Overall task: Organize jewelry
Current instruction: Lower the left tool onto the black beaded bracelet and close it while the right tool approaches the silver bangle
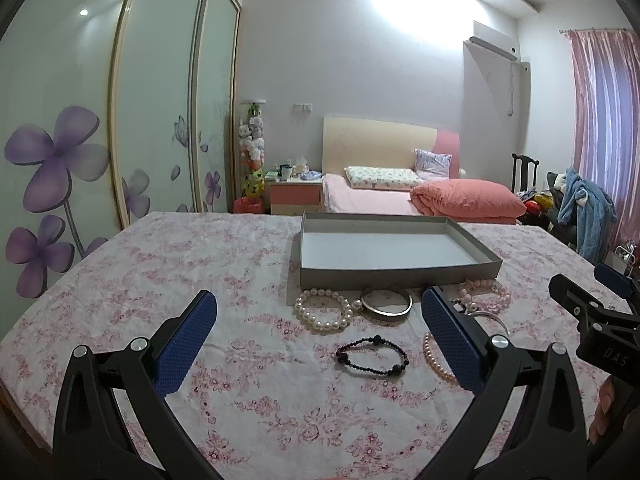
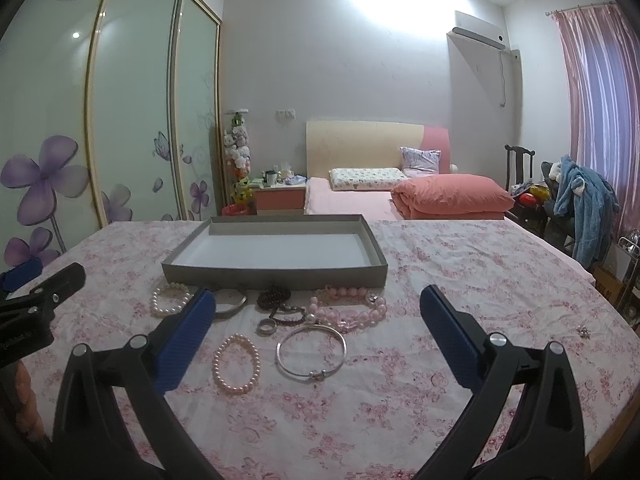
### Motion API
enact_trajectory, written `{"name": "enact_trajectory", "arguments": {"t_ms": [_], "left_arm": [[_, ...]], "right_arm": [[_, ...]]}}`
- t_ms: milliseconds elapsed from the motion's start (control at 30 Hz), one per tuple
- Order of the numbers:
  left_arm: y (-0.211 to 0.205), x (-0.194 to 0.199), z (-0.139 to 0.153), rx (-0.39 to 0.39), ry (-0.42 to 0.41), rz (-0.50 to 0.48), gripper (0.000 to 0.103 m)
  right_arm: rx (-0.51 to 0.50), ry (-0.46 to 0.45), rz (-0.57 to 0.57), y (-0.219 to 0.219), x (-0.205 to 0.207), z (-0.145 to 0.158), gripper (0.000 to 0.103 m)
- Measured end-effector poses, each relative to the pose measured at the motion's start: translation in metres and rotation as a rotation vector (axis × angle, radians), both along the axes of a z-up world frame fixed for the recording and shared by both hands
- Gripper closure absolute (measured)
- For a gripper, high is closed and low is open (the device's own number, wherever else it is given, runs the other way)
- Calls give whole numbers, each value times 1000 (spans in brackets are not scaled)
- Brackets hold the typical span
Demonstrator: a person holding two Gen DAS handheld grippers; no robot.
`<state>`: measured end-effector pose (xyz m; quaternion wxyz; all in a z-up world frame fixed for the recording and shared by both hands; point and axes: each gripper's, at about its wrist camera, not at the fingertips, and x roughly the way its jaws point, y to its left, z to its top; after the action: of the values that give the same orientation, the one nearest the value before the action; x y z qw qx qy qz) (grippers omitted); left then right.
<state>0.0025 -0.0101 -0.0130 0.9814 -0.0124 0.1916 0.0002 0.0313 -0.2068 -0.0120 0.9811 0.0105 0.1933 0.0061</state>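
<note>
A shallow grey box (image 1: 400,270) (image 2: 276,272) with a white floor stands empty on the flowered tablecloth. In front of it lies jewelry. The left wrist view shows a white pearl bracelet (image 1: 324,310), a silver bangle (image 1: 387,305), a dark bead bracelet (image 1: 372,356) and pink beads (image 1: 485,295). The right wrist view shows a small pearl bracelet (image 2: 236,364), a thin silver bangle (image 2: 311,353), a ring (image 2: 267,326), brown beads (image 2: 276,300) and pink beads (image 2: 346,310). My left gripper (image 1: 320,316) and right gripper (image 2: 318,312) both hover open above the pieces, holding nothing.
A small sparkly piece (image 2: 584,332) lies alone at the table's right. Beyond the table are a bed (image 1: 400,196), a bedside cabinet (image 1: 295,196), a sliding wardrobe (image 1: 120,120) on the left and a chair with clothes (image 2: 576,204) on the right.
</note>
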Motion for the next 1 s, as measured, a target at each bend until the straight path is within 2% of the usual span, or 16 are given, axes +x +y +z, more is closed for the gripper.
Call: {"name": "enact_trajectory", "arguments": {"t_ms": [167, 267, 367, 467, 533, 700, 800, 1000], "left_arm": [[5, 16, -10, -15, 107, -15, 2], [8, 28, -17, -26, 192, -28, 2], [10, 39, -24, -31, 257, -44, 2], [11, 46, -27, -30, 291, -57, 2], [11, 49, -30, -26, 306, -62, 2], [9, 56, -35, -17, 343, -78, 2], [8, 59, -37, -16, 360, -87, 2], [6, 64, -39, -16, 375, -99, 2]], "right_arm": [[35, 154, -28, -13, 26, -24, 4], [65, 303, -26, -22, 48, -43, 5], [91, 436, 12, -23, 67, -59, 13], [71, 523, 48, -16, 76, -74, 17], [43, 561, 66, -8, 79, -81, 18], [-33, 565, 70, 10, 86, -86, 22], [-38, 570, 80, 15, 94, -85, 25], [-40, 568, 83, 19, 100, -82, 25]]}}
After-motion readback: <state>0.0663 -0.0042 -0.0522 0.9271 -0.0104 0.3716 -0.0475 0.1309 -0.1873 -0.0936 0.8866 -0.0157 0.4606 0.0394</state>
